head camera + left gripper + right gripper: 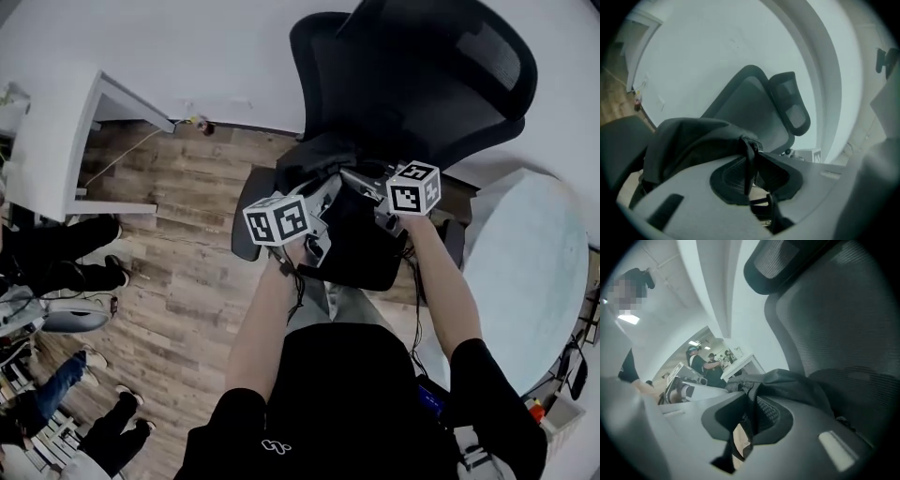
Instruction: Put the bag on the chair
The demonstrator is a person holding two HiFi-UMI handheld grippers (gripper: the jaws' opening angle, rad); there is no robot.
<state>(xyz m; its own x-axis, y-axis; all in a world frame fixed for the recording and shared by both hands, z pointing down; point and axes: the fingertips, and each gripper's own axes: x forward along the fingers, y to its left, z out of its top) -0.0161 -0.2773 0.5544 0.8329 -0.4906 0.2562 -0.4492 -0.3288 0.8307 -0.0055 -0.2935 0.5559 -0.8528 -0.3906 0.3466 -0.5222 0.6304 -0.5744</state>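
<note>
The head view looks down from high up at the chair (412, 66) and the bag (361, 248). Both gripper views sit low, right up against the bag, and look up at the chair back. All three show both.

Right of the chair (412, 75), passage is narrowed by a round table (534, 272); left of it, bare floor (178, 262) is left open.

Office chair (422, 94) (mesh back), black bag (361, 255) over seat, wood floor (187, 272)
</note>
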